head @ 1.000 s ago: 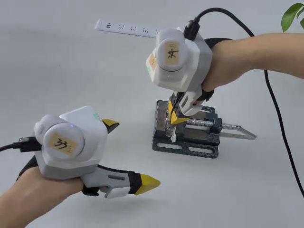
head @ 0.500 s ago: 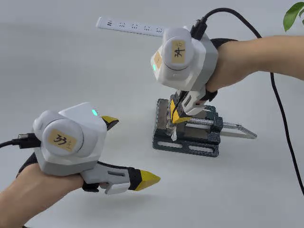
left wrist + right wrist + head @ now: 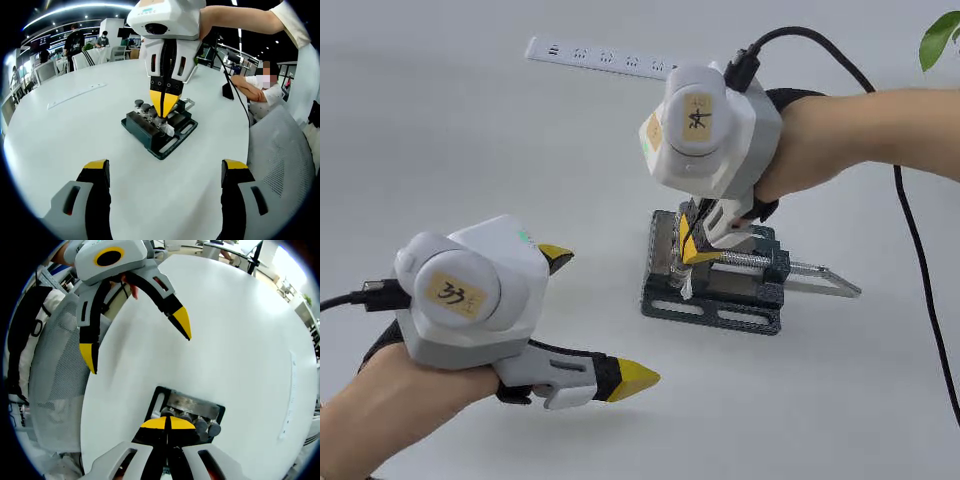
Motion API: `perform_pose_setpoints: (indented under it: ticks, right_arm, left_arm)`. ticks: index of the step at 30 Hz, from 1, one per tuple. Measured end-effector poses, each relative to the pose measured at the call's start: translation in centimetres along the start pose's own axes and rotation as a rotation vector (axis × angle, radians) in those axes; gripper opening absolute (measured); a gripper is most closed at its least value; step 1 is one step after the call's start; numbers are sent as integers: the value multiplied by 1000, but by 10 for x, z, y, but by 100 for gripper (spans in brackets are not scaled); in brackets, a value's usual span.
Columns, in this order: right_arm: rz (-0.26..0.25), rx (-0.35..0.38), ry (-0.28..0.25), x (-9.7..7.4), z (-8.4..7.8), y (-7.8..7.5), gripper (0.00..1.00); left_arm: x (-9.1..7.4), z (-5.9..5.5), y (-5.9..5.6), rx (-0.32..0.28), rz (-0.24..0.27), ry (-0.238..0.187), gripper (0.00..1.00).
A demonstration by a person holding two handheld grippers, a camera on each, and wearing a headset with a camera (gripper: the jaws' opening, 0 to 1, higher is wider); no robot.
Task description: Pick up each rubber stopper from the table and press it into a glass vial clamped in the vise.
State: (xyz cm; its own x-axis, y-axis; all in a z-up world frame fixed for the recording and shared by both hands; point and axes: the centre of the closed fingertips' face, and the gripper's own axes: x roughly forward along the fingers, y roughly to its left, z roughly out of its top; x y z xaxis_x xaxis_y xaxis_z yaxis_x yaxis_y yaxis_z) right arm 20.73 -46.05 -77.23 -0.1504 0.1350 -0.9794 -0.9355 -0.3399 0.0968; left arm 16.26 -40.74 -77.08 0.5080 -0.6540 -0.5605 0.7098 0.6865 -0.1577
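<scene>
- Yellow-tipped and pressed together, the jaws of the right gripper [image 3: 691,251] point down onto the vise [image 3: 720,300], their tips meeting in a single point over one end of the row of vials [image 3: 138,109].
- Grey stoppers [image 3: 146,106] sit in the mouths of the vials, which stand clamped side by side in the dark vise on the white table [image 3: 470,130] (what lies under the closed tips is hidden).
- The left gripper [image 3: 598,318] hangs just above the table with its jaws spread wide and nothing between them, well apart from the vise and aimed at it.
- In the right gripper view the closed tips [image 3: 167,424] cover the near edge of the vise [image 3: 192,404], with two grey vial tops just beside them.
- A white power strip [image 3: 600,60] lies at the far side of the table, and a black cable [image 3: 910,250] trails from the right gripper past the vise.
</scene>
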Motion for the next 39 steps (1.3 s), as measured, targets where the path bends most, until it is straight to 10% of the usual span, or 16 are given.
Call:
perform_pose_setpoints:
  ticks: [20,39]
  right_arm:
    - [-17,-31,88,1,1,-1,0]
    - [-15,47,42,2,2,-2,0]
  left_arm:
    - [-5,-4,5,-16,18,-5,91]
    - [-6,1,6,-3,20,-2,91]
